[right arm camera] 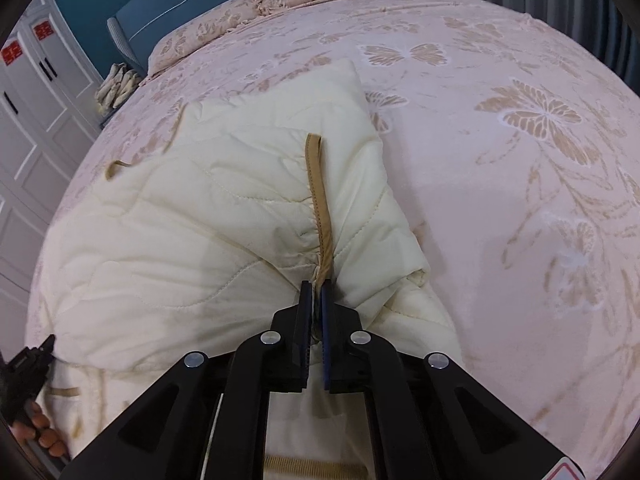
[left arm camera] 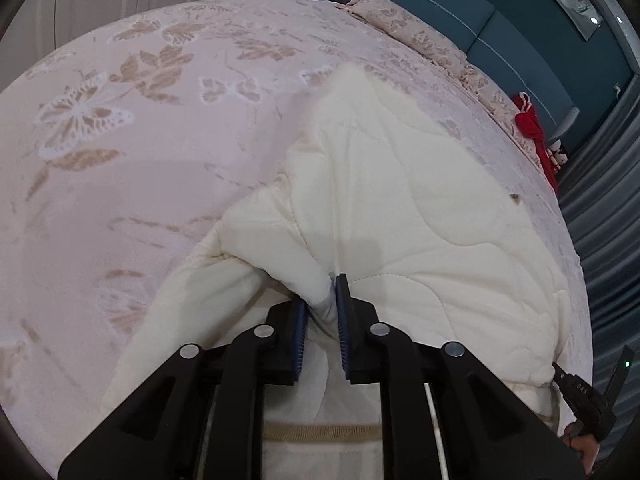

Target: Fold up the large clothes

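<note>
L gripper (left arm camera: pixel 322 300) pinches a bunched fold of the cream quilted jacket (left arm camera: pixel 400 220); R gripper (right arm camera: pixel 316 300) is pressed tight on its tan trim strip (right arm camera: pixel 320 200). Jacket is puffy w/ wavy stitching, lying on the bed (right arm camera: pixel 500 200), pink bedspread w/ butterfly pattern. Beyond: pillows (right arm camera: pixel 208 28), blue padded headboard (right arm camera: pixel 192 4).

Both views are evenly and brightly lit by diffuse overhead light. The pink bedspread (left arm camera: pixel 160 184) is near overexposed, with a mild pink cast. A soft grey shadow lies on the bedspread at the left-view centre-left; another falls on the cream quilted coat (right arm camera: pixel 180 248) ahead of the jaws in each view. Two small glare spots show on the wall decoration (left arm camera: pixel 592 20) at the upper right. Fisheye distortion bows the bed edges strongly, and black vignetting fills the corners. Focus is sharp centrally; edge detail is slightly soft.
</note>
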`<act>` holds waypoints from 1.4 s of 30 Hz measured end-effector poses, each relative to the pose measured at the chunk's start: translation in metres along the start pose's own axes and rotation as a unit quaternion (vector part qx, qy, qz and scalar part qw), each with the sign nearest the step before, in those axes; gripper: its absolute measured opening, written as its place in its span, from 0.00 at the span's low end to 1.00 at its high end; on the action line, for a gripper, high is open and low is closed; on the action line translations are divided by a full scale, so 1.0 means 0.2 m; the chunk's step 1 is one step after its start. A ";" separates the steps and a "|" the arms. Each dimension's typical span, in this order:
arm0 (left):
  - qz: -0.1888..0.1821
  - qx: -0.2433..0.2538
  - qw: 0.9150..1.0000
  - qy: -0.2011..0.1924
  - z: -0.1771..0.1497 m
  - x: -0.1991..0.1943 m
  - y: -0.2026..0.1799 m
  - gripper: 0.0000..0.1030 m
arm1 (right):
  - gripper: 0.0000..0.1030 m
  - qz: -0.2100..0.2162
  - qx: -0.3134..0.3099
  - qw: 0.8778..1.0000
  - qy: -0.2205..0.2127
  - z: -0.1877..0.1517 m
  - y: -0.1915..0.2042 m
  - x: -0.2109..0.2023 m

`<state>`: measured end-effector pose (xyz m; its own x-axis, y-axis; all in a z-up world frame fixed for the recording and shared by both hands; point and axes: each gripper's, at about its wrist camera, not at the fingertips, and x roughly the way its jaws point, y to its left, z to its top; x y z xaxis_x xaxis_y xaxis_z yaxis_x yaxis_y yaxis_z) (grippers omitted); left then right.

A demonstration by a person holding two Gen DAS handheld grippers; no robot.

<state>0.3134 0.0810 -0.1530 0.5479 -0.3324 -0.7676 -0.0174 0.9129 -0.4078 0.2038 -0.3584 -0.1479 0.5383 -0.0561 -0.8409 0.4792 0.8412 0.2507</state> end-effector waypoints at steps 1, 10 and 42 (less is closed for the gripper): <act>-0.002 0.007 1.000 -0.008 0.01 -0.07 0.01 0.23 | 0.07 0.001 0.004 1.000 -0.002 0.01 0.00 -0.04; 0.013 -0.001 0.999 -0.044 0.21 -0.41 0.20 0.34 | 0.31 0.032 -0.067 0.995 -0.065 0.01 0.40 -0.42; -0.052 -0.012 0.999 0.002 0.84 0.02 -0.01 0.58 | 0.39 0.144 -0.219 0.965 -0.009 0.16 1.30 -0.07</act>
<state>0.4560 0.1173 -0.0730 0.5438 -0.4271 -0.7224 0.0203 0.8673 -0.4975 0.3431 -0.1550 -0.0557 0.6192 0.2083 -0.7571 -0.0288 0.9695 0.2432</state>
